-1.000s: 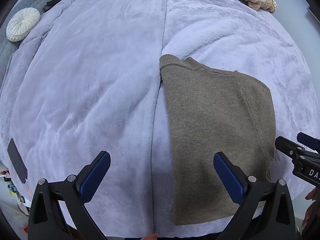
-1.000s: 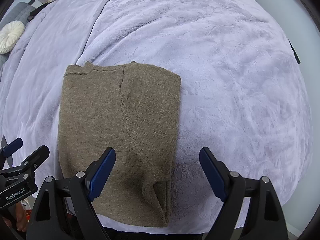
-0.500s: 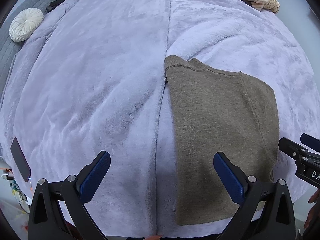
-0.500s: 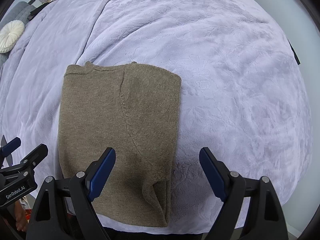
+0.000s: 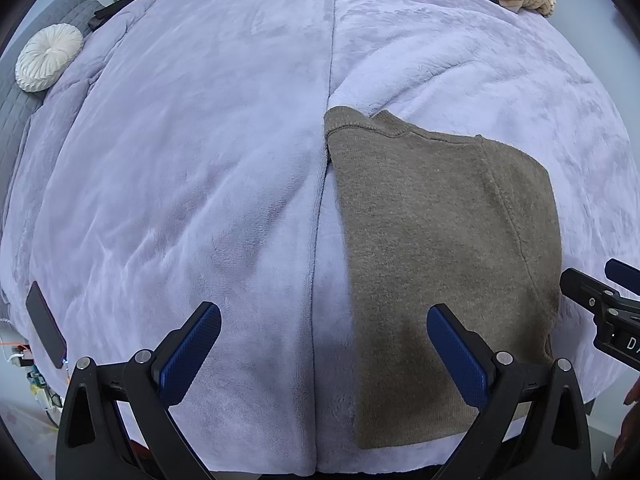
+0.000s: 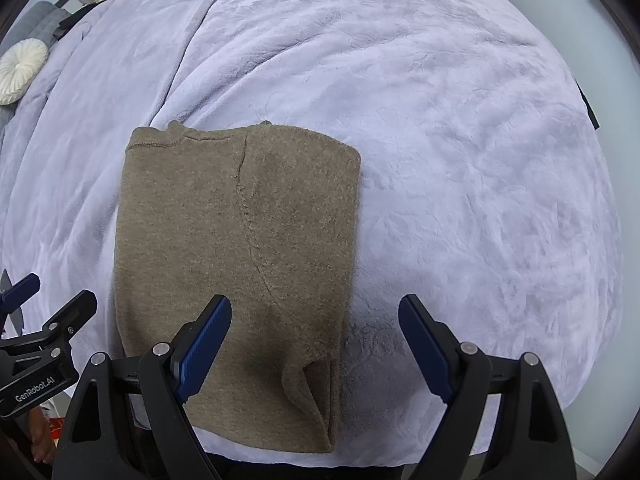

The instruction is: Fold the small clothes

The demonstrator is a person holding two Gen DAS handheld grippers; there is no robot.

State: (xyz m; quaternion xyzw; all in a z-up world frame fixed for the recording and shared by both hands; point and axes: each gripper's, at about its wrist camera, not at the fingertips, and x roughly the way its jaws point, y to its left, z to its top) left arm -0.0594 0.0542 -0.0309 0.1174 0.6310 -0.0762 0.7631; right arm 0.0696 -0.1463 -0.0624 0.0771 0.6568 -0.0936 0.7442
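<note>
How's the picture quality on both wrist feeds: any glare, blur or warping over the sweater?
Left wrist view: sharp, soft even light, no glare; strong fisheye bulge curves the blanket, and the sweater darkens in shadow near the left gripper. Right wrist view: equally sharp, same bulge, faint shadow under the right gripper.

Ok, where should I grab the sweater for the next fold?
Probably the two near corners of the sweater, coming from above. It lies flat as a long rectangle, collar at the far end, and the open left gripper and right gripper each hover over one corner.
</note>
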